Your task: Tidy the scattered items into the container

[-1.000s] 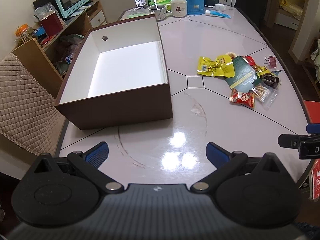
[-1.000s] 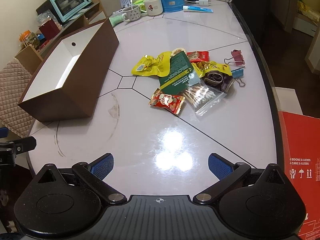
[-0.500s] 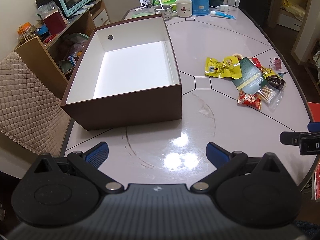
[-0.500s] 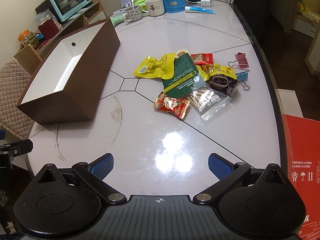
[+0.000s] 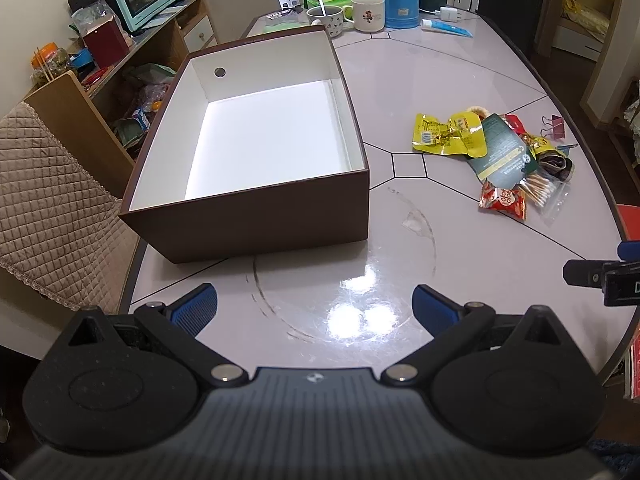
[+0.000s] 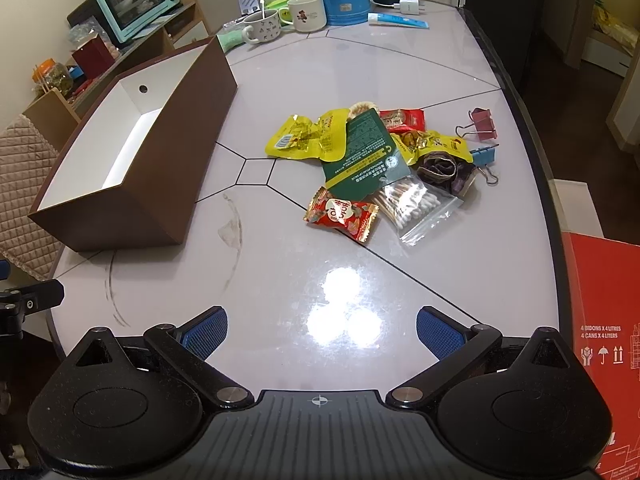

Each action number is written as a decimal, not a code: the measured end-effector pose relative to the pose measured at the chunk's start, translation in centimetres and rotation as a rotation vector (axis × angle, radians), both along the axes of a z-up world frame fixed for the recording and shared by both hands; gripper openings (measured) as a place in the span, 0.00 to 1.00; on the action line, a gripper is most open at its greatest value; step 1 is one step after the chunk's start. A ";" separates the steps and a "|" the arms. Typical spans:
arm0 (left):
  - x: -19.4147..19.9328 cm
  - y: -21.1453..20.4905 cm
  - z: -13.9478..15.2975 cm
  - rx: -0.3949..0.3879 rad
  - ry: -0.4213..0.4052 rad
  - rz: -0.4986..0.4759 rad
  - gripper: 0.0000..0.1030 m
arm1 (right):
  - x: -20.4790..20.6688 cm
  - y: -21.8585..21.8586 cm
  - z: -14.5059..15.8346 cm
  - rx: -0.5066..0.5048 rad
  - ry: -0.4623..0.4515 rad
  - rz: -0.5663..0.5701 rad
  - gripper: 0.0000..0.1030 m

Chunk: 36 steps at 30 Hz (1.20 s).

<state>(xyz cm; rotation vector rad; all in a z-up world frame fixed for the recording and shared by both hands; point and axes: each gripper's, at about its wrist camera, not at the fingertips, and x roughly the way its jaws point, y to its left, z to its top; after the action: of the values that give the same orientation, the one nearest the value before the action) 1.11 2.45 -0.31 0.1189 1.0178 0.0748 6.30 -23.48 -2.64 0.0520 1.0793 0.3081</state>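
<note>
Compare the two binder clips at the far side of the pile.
The pink binder clip looks larger and lies apart from the pile; the blue binder clip is smaller and sits against the yellow snack packet. Pink lies farther from the camera, blue nearer. Both have wire handles and rest on the table.

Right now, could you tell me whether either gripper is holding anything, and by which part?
Nothing is held. The left gripper and right gripper are both open over the glossy table, short of the snack pile.

Glossy pale table [image 5: 460, 80], wooden shelving [image 5: 100, 120] alongside.
</note>
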 end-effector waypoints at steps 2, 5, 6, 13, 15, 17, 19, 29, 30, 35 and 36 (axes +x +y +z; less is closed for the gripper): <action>0.0 0.0 0.0 0.000 0.001 -0.002 1.00 | 0.0 0.0 0.0 0.000 0.000 -0.001 1.00; 0.0 -0.1 0.0 0.001 0.002 -0.004 1.00 | 0.0 0.0 0.1 0.001 0.001 -0.001 1.00; 0.0 -0.1 0.0 0.001 0.002 -0.004 1.00 | 0.0 0.0 0.1 0.001 0.001 -0.001 1.00; 0.1 -0.1 0.0 0.005 0.003 -0.003 1.00 | -0.1 0.0 0.0 0.001 0.003 -0.004 1.00; 0.1 -0.1 0.0 0.004 0.004 -0.004 1.00 | 0.0 0.0 0.0 0.001 0.004 -0.004 1.00; 0.2 -0.1 0.0 0.004 0.005 -0.004 1.00 | 0.0 0.0 0.0 0.001 0.005 -0.003 1.00; 0.2 -0.1 0.0 0.003 0.006 -0.005 1.00 | 0.1 0.0 0.0 0.001 0.004 -0.002 1.00; 0.5 -0.2 -0.2 -0.002 0.009 -0.004 1.00 | 0.3 -0.1 -0.1 0.000 0.004 -0.004 1.00; 0.5 -0.2 -0.2 -0.003 0.009 -0.005 1.00 | 0.3 -0.1 -0.1 0.000 0.003 -0.004 1.00; 0.7 -0.4 -0.3 -0.003 0.010 -0.007 1.00 | 0.5 -0.3 -0.1 0.001 0.004 -0.007 1.00; 0.8 -0.4 -0.3 -0.003 0.010 -0.007 1.00 | 0.5 -0.3 -0.1 0.002 0.004 -0.007 1.00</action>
<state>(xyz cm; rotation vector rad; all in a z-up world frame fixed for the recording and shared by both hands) 1.88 2.02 -0.64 0.1198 1.0274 0.0665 6.84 -23.78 -2.79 0.0581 1.0824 0.3029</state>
